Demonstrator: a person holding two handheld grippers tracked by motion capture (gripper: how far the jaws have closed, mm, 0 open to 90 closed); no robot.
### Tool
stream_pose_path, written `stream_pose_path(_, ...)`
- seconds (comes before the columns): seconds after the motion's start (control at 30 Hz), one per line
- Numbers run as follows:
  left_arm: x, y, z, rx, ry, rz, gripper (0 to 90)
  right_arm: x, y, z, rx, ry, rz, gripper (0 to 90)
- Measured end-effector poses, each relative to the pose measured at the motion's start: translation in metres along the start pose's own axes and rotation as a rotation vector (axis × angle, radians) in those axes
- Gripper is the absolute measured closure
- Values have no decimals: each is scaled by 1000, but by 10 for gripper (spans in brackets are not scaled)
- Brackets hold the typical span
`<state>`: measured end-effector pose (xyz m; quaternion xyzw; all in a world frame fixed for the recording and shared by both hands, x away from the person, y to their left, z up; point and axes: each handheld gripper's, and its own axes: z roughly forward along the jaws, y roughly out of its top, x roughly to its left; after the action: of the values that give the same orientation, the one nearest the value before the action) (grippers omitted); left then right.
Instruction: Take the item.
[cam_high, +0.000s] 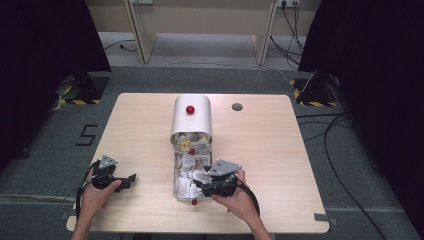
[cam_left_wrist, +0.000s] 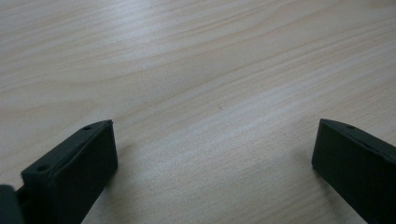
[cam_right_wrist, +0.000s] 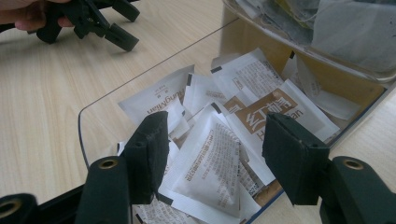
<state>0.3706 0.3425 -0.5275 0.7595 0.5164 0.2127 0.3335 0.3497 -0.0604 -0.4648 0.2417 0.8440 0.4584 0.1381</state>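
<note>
The right gripper (cam_right_wrist: 215, 144) hangs open astride 1 white sachet (cam_right_wrist: 205, 163) in the clear tray (cam_right_wrist: 83, 126), lined up to pinch it.

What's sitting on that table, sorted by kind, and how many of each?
White bin with a red knob: 1
Clear tray of paper sachets: 1 (the sachets overlap too much to count)
Hand-held grippers: 2, the left gripper and the right gripper
Total: 4

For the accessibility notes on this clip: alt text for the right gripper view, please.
The right gripper, jaws open, hovers over a white sachet in a clear tray of paper sachets. The left gripper rests on the wooden table beyond.
</note>
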Motion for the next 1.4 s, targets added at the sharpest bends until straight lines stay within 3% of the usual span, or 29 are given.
stream_pose_path(0.2,0,0,0,0,0,0,0,-1,-1,5,12,5,-9,463)
stream_pose_path(0.37,0,0,0,0,0,0,0,-2,-2,9,27,1,-22,551)
stream_pose_path(0.83,0,0,0,0,0,0,0,-4,-6,13,48,6,-16,670)
stream_pose_path(1.13,0,0,0,0,0,0,0,-2,-6,11,44,25,-38,833)
stream_pose_path(1.4,0,0,0,0,0,0,0,-2,-4,6,18,28,-36,862)
